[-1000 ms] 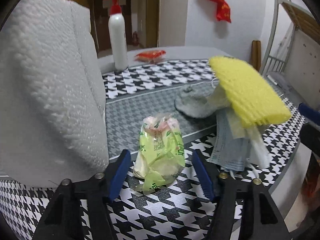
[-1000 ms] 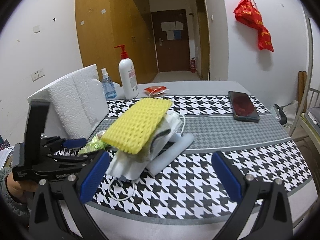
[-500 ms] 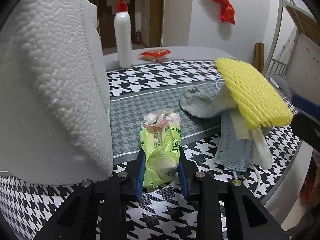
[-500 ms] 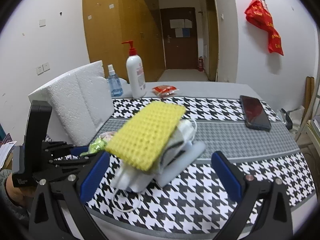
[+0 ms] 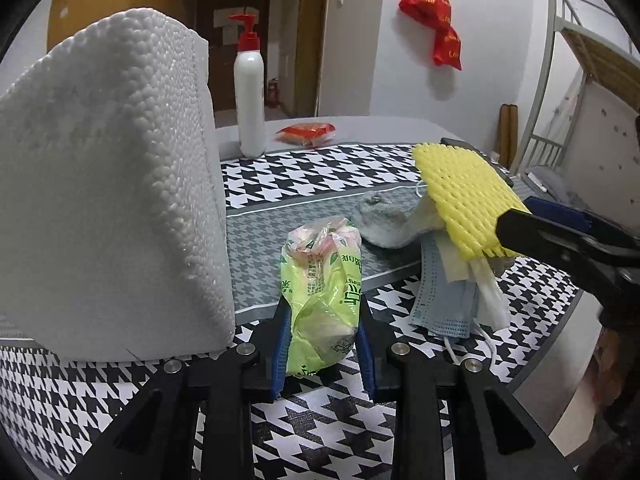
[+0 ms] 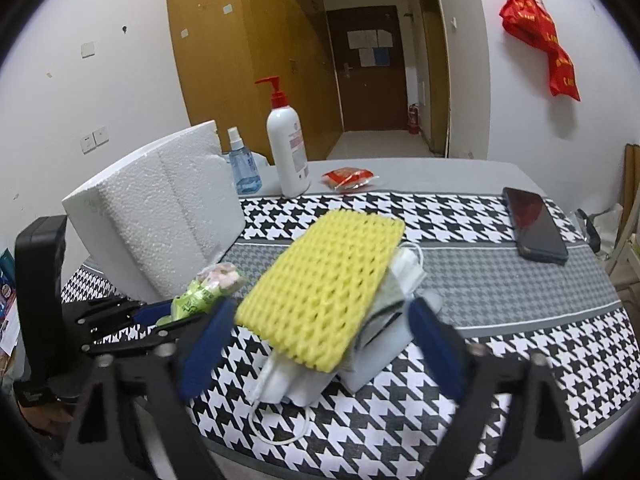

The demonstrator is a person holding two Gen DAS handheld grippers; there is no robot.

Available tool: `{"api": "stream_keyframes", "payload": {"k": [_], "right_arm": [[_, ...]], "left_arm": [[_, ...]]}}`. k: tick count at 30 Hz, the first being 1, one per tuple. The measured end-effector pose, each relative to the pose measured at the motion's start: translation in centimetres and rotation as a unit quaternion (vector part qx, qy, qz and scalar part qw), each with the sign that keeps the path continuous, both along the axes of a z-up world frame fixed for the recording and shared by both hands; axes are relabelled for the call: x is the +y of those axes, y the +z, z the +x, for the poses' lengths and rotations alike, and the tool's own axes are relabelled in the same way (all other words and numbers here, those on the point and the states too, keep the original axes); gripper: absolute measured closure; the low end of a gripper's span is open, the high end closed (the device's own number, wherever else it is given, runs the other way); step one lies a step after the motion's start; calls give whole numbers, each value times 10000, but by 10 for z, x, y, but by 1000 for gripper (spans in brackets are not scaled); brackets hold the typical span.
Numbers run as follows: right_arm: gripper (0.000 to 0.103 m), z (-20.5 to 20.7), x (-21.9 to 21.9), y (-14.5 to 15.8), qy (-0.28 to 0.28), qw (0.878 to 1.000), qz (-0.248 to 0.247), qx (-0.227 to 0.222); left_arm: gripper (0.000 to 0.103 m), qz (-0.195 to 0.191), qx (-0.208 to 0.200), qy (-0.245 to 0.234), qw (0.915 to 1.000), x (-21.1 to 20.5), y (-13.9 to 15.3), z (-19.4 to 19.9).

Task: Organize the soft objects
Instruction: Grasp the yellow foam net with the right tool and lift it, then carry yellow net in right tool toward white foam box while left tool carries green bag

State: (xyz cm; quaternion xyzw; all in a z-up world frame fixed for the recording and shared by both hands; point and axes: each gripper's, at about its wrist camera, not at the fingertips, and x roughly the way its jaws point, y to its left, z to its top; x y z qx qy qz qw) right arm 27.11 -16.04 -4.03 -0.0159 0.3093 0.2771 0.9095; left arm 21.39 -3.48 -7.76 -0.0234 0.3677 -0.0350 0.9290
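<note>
Left claw (image 5: 324,344) clamped on the crinkly green plastic tissue pack (image 5: 320,300) near the worktop's (image 6: 500,280) front edge, its long axis running away from the claw. Right claw (image 6: 316,344) jaws have just been closing, pads not yet pressing, straddling the near end of the yellow foam-mesh sleeve (image 6: 324,284) topping the pile of soft stuff mid-worktop. Sleeve's long axis runs front-left to back-right. Right hand nearer the pile.

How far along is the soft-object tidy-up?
Early. Done: nothing visibly sorted into place yet. In hand: the left gripper is shut on the green tissue pack; the right gripper, its jaws just closing, straddles the pile topped by the yellow foam net, pads not yet pressing. Left: that pile, including the blue face mask and grey cloth, on the houndstooth table.
</note>
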Motion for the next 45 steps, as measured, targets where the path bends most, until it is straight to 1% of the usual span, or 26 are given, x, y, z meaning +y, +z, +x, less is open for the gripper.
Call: {"api": "stream_keyframes", "payload": {"k": [1, 2, 3, 4, 5, 6, 7, 8, 9, 11, 12, 20, 28, 36, 45], "right_arm": [[28, 0, 0, 0, -10, 10000, -1, 19], [32, 1, 0, -1, -13, 10000, -3, 68], [38, 1, 1, -2, -7, 10000, 1, 99], [46, 1, 1, -3, -8, 9999, -2, 143], [51, 1, 1, -3, 7, 9999, -25, 146], [59, 0, 2, -3, 10, 9999, -22, 143], [69, -2, 1, -2, -4, 9999, 2, 127], [75, -4, 0, 0, -2, 10000, 14, 98], [80, -6, 0, 2, -2, 10000, 30, 57], [83, -9, -1, 7, 7, 10000, 7, -43], [88, -11, -1, 9, 8, 10000, -1, -76], [89, -26, -5, 22, -2, 9997, 89, -222], [89, -48, -9, 38, -61, 9989, 138, -453], [89, -70, -9, 53, -86, 9974, 189, -689], [89, -89, -4, 67, -117, 9955, 265, -903]], "left_arm": [[72, -4, -10, 0, 10000, 1, 0, -2], [72, -13, -13, 0, 10000, 1, 0, -2], [72, -22, -20, -2, 10000, 2, 1, -3], [72, -19, -31, -15, 10000, 2, 1, -5], [72, -24, -47, -16, 10000, 2, 2, -6], [72, -36, -68, -12, 10000, 3, 3, -8], [72, -41, -86, -15, 10000, 4, 4, -10], [72, -40, -96, -11, 9999, 4, 5, -10], [72, -43, -113, -10, 9999, 5, 6, -12], [72, -37, -139, -16, 9999, 4, 7, -14], [72, -47, -154, -15, 9999, 5, 8, -16], [72, -58, -314, -5, 9995, 8, 17, -33], [72, -53, -550, -15, 9985, 9, 31, -54], [72, 14, -900, -66, 9959, 9, 51, -80], [72, 81, -1226, -106, 9924, 15, 70, -98]]}}
